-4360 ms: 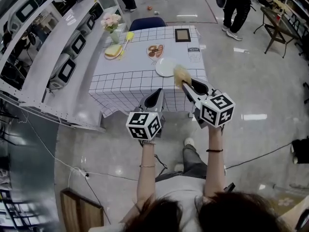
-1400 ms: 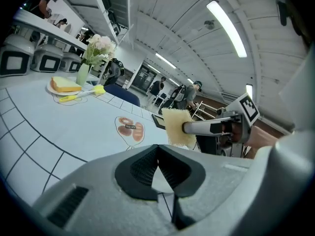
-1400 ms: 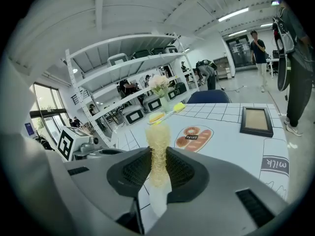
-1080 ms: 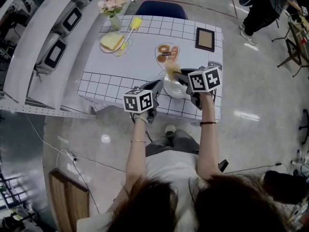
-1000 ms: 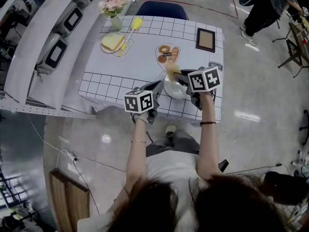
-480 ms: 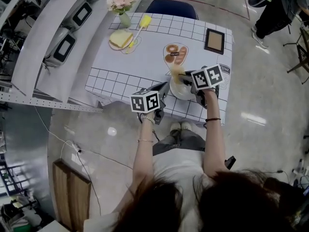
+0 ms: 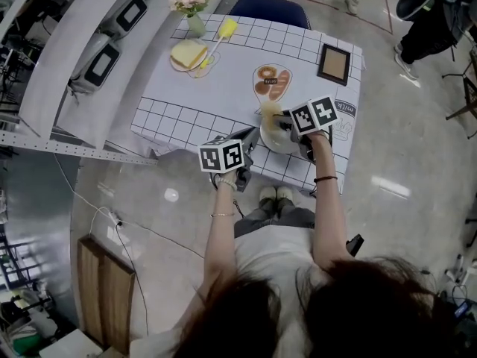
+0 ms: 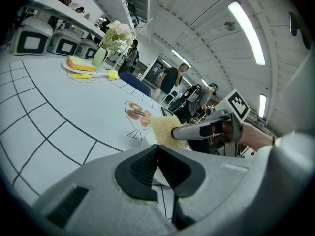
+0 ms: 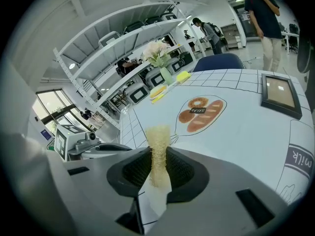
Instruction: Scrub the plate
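One plate (image 7: 273, 142) lies beneath right hand-held gripper (image 7: 277, 121) clamping sponge (image 7: 268, 110).

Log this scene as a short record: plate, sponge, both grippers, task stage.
plate: white, on the checked table, near its front edge
sponge: yellow, clamped edge-on, sticking out past the jaws
right gripper: shut on the sponge, over the plate
left gripper: jaws together, at the plate's left rim
stage: sponge at the plate; contact unclear
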Demonstrator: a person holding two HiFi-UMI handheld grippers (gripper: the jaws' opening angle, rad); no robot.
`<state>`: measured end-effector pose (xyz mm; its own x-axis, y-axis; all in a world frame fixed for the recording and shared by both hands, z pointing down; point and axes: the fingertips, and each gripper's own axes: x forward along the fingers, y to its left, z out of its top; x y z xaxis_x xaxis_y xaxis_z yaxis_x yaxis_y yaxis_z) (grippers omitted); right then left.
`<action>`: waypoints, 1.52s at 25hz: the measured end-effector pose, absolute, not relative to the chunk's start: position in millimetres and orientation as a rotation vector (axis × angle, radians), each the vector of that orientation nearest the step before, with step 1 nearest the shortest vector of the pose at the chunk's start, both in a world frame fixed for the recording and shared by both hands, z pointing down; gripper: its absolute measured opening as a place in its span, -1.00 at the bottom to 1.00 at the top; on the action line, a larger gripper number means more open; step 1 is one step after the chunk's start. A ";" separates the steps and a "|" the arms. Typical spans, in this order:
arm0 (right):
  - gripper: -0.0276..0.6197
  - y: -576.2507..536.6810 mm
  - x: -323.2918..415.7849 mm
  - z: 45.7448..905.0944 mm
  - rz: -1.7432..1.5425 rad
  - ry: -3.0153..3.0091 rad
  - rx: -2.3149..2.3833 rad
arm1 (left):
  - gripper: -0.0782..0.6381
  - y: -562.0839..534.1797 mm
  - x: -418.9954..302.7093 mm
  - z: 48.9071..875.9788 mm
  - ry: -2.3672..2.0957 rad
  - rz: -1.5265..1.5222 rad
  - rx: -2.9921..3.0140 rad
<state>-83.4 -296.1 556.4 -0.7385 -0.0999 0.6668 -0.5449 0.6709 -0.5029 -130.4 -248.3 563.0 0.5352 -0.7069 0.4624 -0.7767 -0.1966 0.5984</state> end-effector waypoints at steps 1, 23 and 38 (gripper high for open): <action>-0.67 -295.8 -83.5 558.7 0.953 -2.263 0.490 | -0.75 -248.5 -130.0 563.6 -1.207 0.108 1.939; -0.67 -298.3 -83.0 581.1 1.020 -2.205 0.466 | -0.75 -250.6 -123.7 574.4 -1.202 0.124 1.899; -0.67 -313.3 -67.0 579.1 1.093 -2.208 0.567 | -0.75 -258.5 -116.8 569.5 -1.188 0.124 1.920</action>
